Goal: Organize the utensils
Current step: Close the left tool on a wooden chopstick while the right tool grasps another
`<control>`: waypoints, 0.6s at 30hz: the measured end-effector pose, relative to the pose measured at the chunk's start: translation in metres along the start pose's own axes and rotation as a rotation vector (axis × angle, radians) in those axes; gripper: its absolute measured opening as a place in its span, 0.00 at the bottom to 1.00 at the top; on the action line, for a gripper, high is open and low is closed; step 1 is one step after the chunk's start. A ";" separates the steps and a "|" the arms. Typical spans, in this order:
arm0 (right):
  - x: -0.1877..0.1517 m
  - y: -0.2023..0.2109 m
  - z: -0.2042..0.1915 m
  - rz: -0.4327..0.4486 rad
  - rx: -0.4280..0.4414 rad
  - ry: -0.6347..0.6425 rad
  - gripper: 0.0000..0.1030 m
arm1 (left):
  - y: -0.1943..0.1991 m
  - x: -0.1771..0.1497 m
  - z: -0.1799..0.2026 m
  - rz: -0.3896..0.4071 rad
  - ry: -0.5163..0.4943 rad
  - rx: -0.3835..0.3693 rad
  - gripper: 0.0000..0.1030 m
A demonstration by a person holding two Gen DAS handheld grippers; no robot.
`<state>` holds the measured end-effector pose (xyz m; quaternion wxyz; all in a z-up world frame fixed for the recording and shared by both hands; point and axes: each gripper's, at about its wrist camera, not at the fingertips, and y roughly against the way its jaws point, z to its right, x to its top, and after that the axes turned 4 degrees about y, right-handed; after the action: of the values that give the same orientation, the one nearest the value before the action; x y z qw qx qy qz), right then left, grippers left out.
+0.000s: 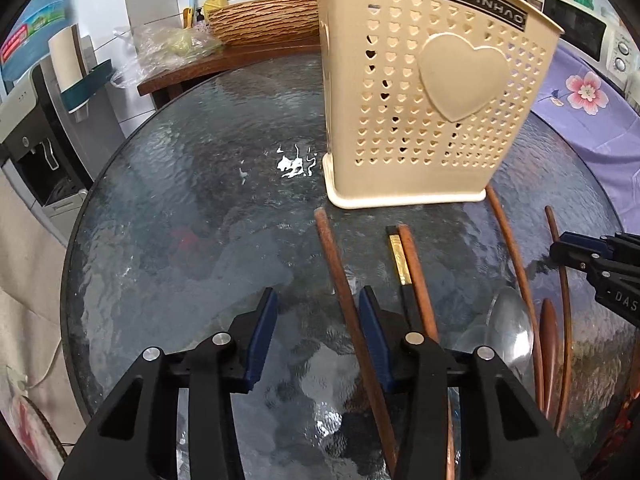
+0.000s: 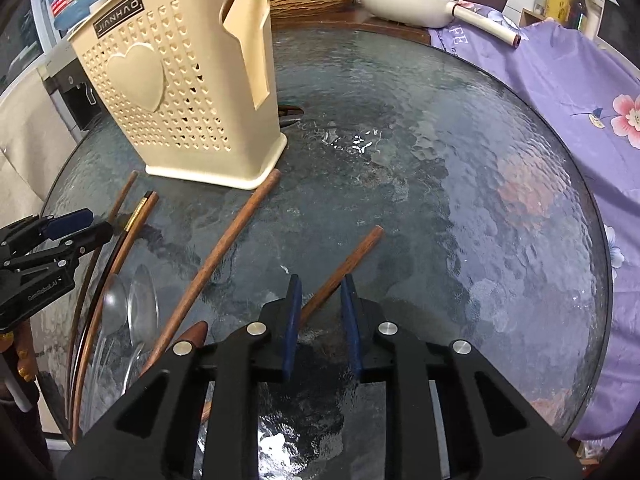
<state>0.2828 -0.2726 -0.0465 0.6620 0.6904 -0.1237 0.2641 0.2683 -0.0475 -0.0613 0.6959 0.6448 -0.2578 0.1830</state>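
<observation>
A cream perforated utensil holder (image 1: pixel 432 92) with a heart stands upright on the round glass table (image 1: pixel 192 216); it also shows in the right wrist view (image 2: pixel 180 92). Wooden chopsticks (image 1: pixel 340 280), a black and gold chopstick (image 1: pixel 402 264) and metal spoons (image 1: pixel 510 328) lie in front of it. My left gripper (image 1: pixel 318 298) is open and empty, its right finger beside a wooden chopstick. My right gripper (image 2: pixel 320 284) is open, with a wooden chopstick (image 2: pixel 344 268) lying between its fingers on the glass. The spoons (image 2: pixel 140 304) lie to its left.
A woven basket (image 1: pixel 264 20), a soap bottle (image 1: pixel 216 0) and a plastic bag (image 1: pixel 168 44) sit on a wooden counter behind the table. A cream pan (image 2: pixel 408 4) and a purple flowered cloth (image 2: pixel 560 92) lie at the right. A water dispenser (image 1: pixel 44 140) stands at the left.
</observation>
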 end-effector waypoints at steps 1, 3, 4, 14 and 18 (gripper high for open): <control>0.002 -0.001 -0.001 -0.001 -0.001 -0.002 0.20 | -0.001 0.002 0.001 -0.003 -0.004 -0.001 0.40; 0.005 -0.003 -0.002 -0.007 -0.005 -0.010 0.20 | -0.004 0.006 0.005 -0.008 -0.010 -0.002 0.40; 0.007 -0.004 -0.002 -0.011 -0.001 -0.025 0.20 | -0.005 0.008 0.006 -0.009 -0.014 -0.001 0.40; 0.018 -0.010 0.005 -0.005 0.049 -0.157 0.12 | -0.014 0.023 0.009 -0.021 -0.002 0.007 0.20; 0.025 -0.016 0.011 -0.002 0.075 -0.198 0.08 | -0.015 0.026 0.008 -0.023 0.014 0.016 0.09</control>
<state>0.3145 -0.2776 -0.0465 0.6204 0.7376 -0.1777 0.1984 0.2969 -0.0587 -0.0580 0.6945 0.6520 -0.2442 0.1817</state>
